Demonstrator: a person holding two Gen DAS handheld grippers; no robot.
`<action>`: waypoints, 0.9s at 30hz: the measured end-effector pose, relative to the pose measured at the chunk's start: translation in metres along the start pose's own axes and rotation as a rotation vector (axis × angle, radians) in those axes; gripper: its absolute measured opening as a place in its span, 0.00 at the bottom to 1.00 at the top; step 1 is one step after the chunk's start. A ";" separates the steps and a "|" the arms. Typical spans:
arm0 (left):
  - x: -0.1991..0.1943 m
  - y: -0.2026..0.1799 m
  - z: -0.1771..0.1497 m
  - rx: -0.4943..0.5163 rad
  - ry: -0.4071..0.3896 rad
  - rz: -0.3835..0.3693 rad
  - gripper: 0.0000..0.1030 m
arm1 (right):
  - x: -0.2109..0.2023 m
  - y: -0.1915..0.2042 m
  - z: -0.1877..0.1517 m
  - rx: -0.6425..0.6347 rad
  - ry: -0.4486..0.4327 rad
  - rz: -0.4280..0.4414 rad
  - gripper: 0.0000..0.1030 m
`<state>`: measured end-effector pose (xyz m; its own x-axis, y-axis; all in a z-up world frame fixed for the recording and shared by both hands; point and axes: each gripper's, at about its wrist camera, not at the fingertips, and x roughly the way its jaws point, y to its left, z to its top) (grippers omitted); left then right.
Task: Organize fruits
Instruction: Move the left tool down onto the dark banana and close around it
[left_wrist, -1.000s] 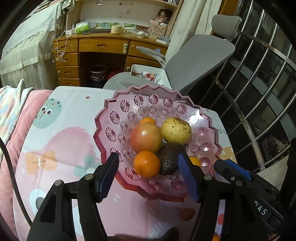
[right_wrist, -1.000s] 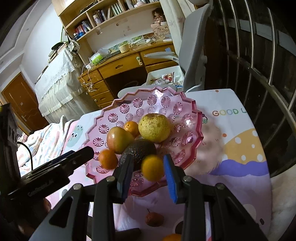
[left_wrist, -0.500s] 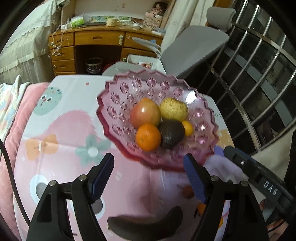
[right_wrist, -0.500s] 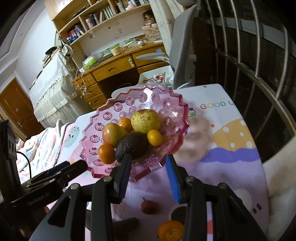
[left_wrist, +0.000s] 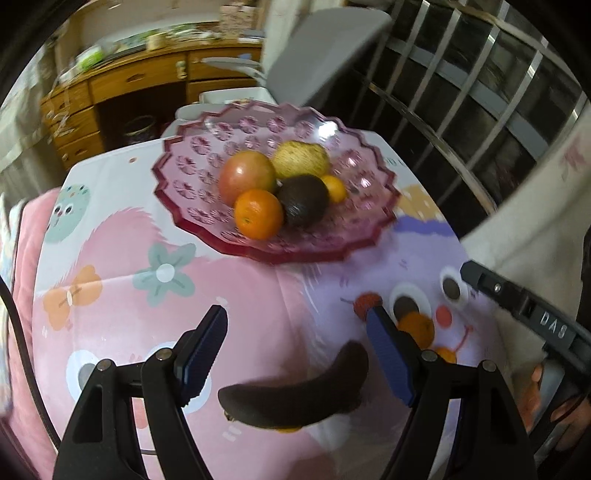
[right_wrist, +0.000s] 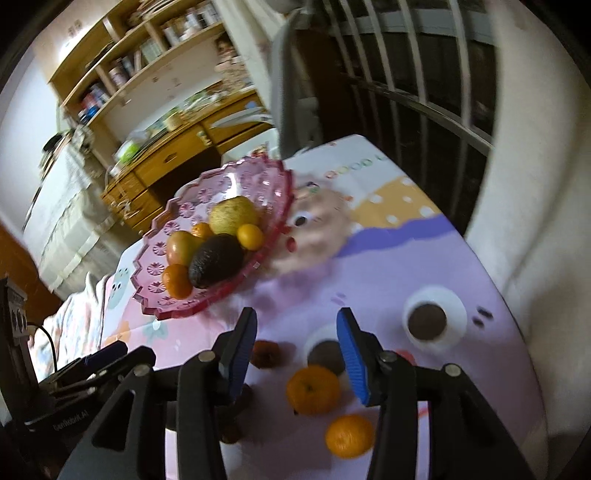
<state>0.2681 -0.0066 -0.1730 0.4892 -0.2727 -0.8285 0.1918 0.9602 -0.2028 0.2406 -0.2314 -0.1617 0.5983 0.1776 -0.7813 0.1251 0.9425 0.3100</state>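
A pink glass bowl (left_wrist: 192, 221) (right_wrist: 159, 295) sits at the far side of the cartoon tablecloth. It holds an apple (left_wrist: 246, 177), a pear (left_wrist: 301, 160), an avocado (left_wrist: 303, 199), an orange (left_wrist: 258, 213) and a small yellow citrus (left_wrist: 333, 188). My left gripper (left_wrist: 295, 325) is open above a dark banana (left_wrist: 295, 398) without touching it. The jaws of my right gripper (right_wrist: 295, 321) are opening with nothing between the pads. Two loose oranges (right_wrist: 313, 389) (right_wrist: 349, 435) and a small reddish fruit (right_wrist: 265, 353) lie on the cloth below it.
A grey office chair (left_wrist: 317, 55) and a wooden desk (left_wrist: 129, 85) stand beyond the table. Metal window bars (left_wrist: 461, 110) run along the right. Pink bedding (left_wrist: 26, 258) borders the left edge. A hand (left_wrist: 546, 387) holds the right gripper's handle.
The right gripper let the small yellow citrus go into the bowl. Both grippers drew back from the bowl toward the near fruits, and both sets of jaws widened.
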 end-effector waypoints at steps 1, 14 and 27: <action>-0.001 -0.003 -0.001 0.030 0.011 -0.005 0.74 | -0.003 -0.001 -0.003 0.012 -0.005 -0.010 0.45; -0.003 -0.028 -0.015 0.335 0.116 -0.066 0.74 | -0.036 -0.017 -0.057 0.203 -0.048 -0.123 0.54; 0.024 -0.032 -0.027 0.470 0.238 -0.070 0.79 | -0.019 -0.018 -0.099 0.260 -0.040 -0.238 0.65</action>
<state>0.2506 -0.0421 -0.2009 0.2653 -0.2620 -0.9279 0.6048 0.7947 -0.0515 0.1482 -0.2241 -0.2059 0.5579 -0.0540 -0.8282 0.4588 0.8516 0.2536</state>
